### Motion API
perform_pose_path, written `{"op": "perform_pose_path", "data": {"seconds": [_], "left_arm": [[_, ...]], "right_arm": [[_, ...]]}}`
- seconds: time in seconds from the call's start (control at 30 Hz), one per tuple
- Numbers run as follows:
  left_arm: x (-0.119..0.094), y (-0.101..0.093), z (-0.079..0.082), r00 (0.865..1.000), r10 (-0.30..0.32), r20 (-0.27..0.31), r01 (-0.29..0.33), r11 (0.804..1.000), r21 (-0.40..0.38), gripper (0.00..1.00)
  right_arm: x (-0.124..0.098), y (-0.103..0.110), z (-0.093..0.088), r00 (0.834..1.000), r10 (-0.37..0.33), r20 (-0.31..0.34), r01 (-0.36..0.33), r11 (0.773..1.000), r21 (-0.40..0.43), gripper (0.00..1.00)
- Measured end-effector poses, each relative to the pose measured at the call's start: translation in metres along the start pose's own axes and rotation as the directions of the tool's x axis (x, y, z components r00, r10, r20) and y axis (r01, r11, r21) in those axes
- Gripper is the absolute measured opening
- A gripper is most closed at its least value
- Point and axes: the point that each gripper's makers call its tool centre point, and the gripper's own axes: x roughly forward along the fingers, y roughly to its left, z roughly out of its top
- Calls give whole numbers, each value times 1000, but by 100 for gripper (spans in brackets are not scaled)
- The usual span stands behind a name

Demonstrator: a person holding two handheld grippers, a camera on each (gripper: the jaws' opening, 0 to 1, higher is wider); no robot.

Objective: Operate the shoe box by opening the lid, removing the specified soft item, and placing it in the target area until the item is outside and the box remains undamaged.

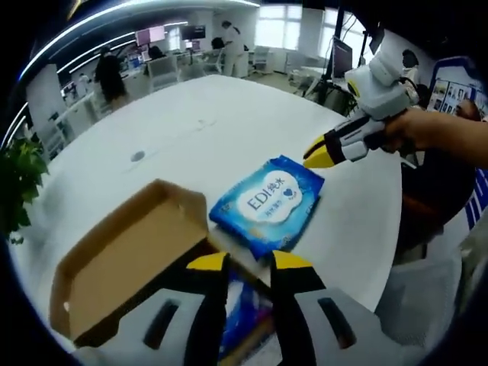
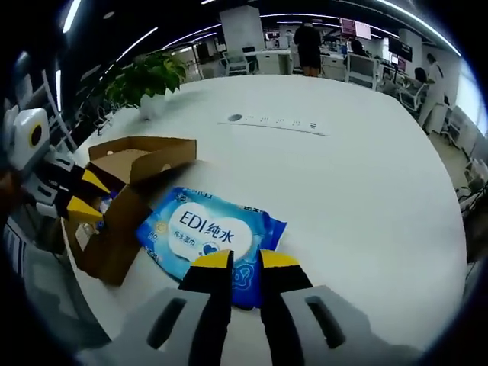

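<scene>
The box [image 1: 130,259] sat open on the white table [image 1: 191,122], its lid [image 2: 141,156] thrown back, and the blue wipes pack [image 1: 267,202] lay flat on the table just beside it, already outside. In the right gripper view the right gripper [image 2: 245,261] hung over the near edge of the pack [image 2: 210,236], its yellow tips set narrow with only a slim gap, and nothing seemed pinched between them; in the left gripper view the same claw [image 1: 319,156] hovered just off the pack's far corner, apart from it. The left gripper [image 1: 249,263] stood over the box's mouth, tips a little apart and empty, and in the right gripper view it [image 2: 80,198] sat at the box's open end. Something blue showed inside the box below those tips, too cramped to name. The removing step looked done and the placing nearly so; the next move would likely call for drawing both claws clear without nudging the pack or crushing the lid
</scene>
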Motion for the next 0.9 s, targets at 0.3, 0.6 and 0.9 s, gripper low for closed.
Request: {"op": "perform_pose_path", "data": {"seconds": [0.3, 0.6, 0.9], "left_arm": [[-21, 18, -17, 999, 33, 3, -33, 999, -3, 23], [-31, 33, -38, 998, 62, -5, -63, 998, -29, 23], [-27, 43, -55, 996, 86, -1, -86, 995, -58, 23]], "right_arm": [[-11, 31, 11, 998, 59, 11, -58, 995, -82, 15], [-15, 69, 24, 991, 130, 12, -127, 979, -159, 18], [-14, 100, 29, 982, 191, 6, -185, 957, -224, 20]]}}
